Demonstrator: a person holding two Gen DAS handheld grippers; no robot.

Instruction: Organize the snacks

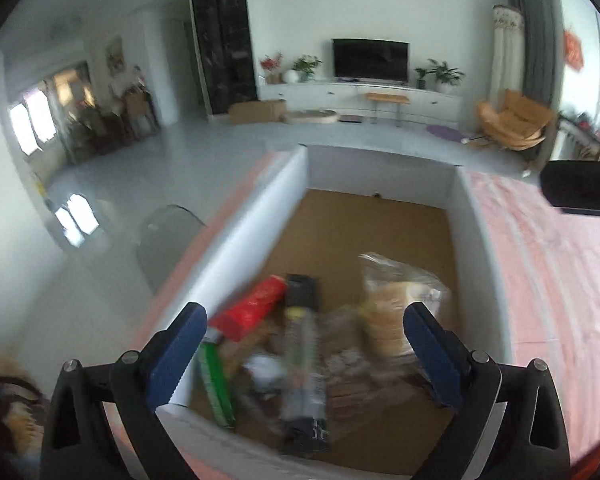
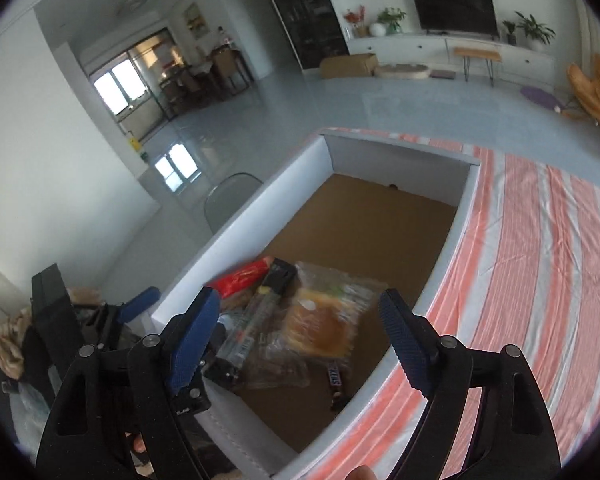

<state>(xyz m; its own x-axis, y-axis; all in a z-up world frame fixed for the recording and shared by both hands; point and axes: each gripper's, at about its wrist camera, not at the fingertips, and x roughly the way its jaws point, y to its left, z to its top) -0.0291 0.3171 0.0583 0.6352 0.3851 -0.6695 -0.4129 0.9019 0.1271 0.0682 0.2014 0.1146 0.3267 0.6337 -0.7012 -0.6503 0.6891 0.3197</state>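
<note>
A white-walled box (image 1: 256, 220) (image 2: 256, 216) with a brown floor holds a pile of snacks at its near end. The pile has a red packet (image 1: 252, 308) (image 2: 240, 278), a dark tube pack (image 1: 304, 364) (image 2: 256, 320), a green stick pack (image 1: 214, 380), a clear bag of bread (image 1: 392, 312) (image 2: 324, 324) and a small chocolate bar (image 2: 335, 380). My left gripper (image 1: 304, 344) is open and empty, above the pile. My right gripper (image 2: 300, 336) is open and empty, above the pile. The left gripper also shows at the left of the right wrist view (image 2: 140, 304).
The box sits on a pink-and-white striped cloth (image 2: 540, 260) (image 1: 560, 280). A clear chair back (image 2: 228, 196) (image 1: 164, 236) stands beyond the table's left edge. The right gripper's black body (image 1: 580, 188) shows at the right edge of the left wrist view.
</note>
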